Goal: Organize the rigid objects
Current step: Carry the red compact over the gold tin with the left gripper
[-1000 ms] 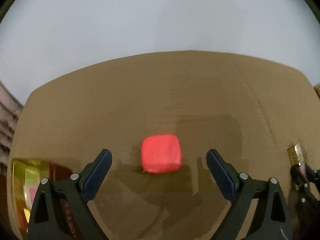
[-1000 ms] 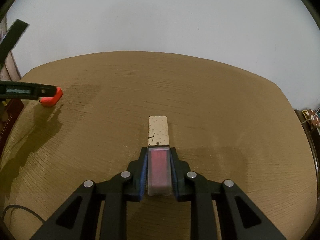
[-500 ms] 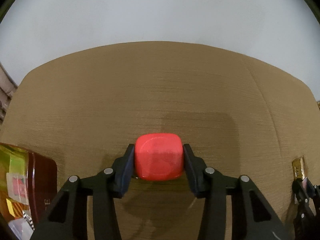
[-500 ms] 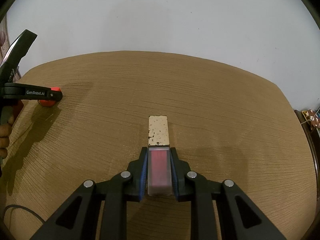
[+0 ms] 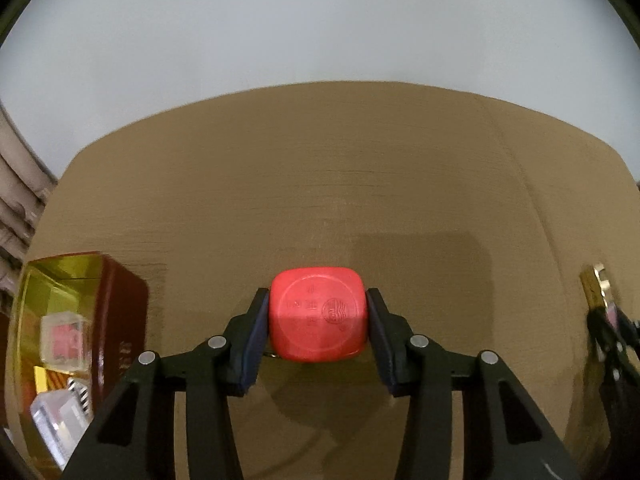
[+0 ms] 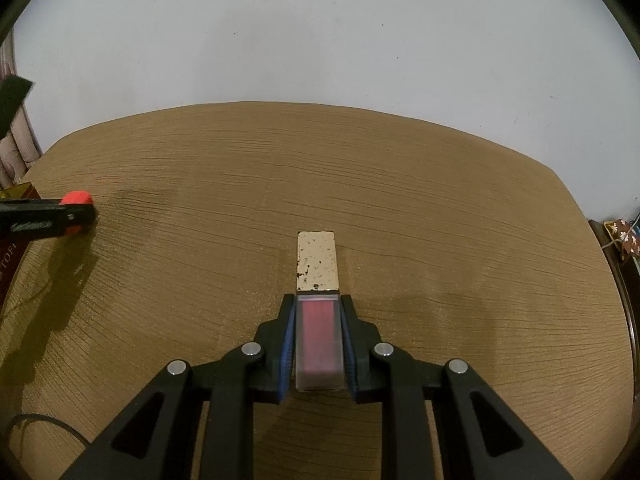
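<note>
Left gripper (image 5: 317,322) is clamped on a red rounded block (image 5: 318,314), its blue-padded fingers (image 5: 256,330) pressing both sides, the block's embossed face turned toward the camera — it is held just above the brown table (image 5: 320,184), whose surface shows a shadow beneath. At the left edge of this view an open dark-red tin (image 5: 80,320) with a gold interior stands on the table, holding small clear-wrapped items, one of them red. At the far right edge, blurred, the other gripper shows with a gold-capped object. From the right wrist view, the right gripper (image 6: 318,344) is closed on a clear rectangular case (image 6: 319,338) with a pink-red inside; its speckled cream cap (image 6: 317,260) sticks out forward past the fingertips, over the table (image 6: 440,200). Far to the left in this view the left gripper (image 6: 80,214) appears side-on with the red block (image 6: 77,198) in its grip — well apart from the case. A corner of the tin (image 6: 18,192) peeks out behind it.
</note>
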`<act>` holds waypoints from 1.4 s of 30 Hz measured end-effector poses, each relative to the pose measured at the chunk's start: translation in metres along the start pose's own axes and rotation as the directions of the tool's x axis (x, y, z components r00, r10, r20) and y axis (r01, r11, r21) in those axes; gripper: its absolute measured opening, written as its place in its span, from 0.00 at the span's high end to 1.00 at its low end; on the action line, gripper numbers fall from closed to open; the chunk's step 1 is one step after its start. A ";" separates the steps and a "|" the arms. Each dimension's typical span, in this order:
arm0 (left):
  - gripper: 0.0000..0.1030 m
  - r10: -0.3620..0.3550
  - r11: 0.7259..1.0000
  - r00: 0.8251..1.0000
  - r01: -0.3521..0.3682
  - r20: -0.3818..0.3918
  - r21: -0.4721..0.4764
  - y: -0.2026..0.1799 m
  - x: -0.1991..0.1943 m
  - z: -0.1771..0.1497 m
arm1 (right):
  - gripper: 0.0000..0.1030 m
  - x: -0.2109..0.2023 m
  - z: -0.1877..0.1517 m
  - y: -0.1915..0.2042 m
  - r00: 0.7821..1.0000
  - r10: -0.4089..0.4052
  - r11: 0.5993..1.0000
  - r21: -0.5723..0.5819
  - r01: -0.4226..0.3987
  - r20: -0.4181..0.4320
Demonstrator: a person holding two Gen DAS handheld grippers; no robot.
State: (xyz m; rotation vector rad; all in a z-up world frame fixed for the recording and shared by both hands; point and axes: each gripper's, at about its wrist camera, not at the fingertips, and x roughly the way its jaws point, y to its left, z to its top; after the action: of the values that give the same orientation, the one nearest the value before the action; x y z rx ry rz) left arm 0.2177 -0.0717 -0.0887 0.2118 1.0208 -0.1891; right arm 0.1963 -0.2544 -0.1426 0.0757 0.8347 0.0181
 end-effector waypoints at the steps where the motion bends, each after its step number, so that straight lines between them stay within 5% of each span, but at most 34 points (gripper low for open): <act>1: 0.58 0.002 1.000 1.000 -0.002 0.005 0.005 -0.001 -0.004 0.000 | 0.80 0.000 0.000 0.000 1.000 0.000 1.000 0.000 0.000 0.000; 14: 0.58 0.048 0.999 0.994 -0.049 0.098 0.011 0.013 -0.080 -0.018 | 0.80 -0.001 -0.001 0.000 1.000 -0.001 1.000 0.001 0.001 0.000; 24: 0.58 0.110 0.994 0.989 -0.107 0.102 -0.040 0.069 -0.115 -0.037 | 0.80 -0.001 0.000 0.000 1.000 -0.001 1.000 0.002 0.001 -0.001; 42: 0.58 0.188 0.956 0.982 -0.181 0.012 -0.231 0.177 -0.098 -0.068 | 0.80 -0.001 0.000 0.001 1.000 -0.012 1.000 -0.006 0.012 -0.002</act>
State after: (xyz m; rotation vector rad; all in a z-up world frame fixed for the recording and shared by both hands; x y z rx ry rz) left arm 0.1563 0.1220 -0.0238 0.0925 0.9743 0.0950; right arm 0.1954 -0.2534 -0.1417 0.0648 0.8371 0.0096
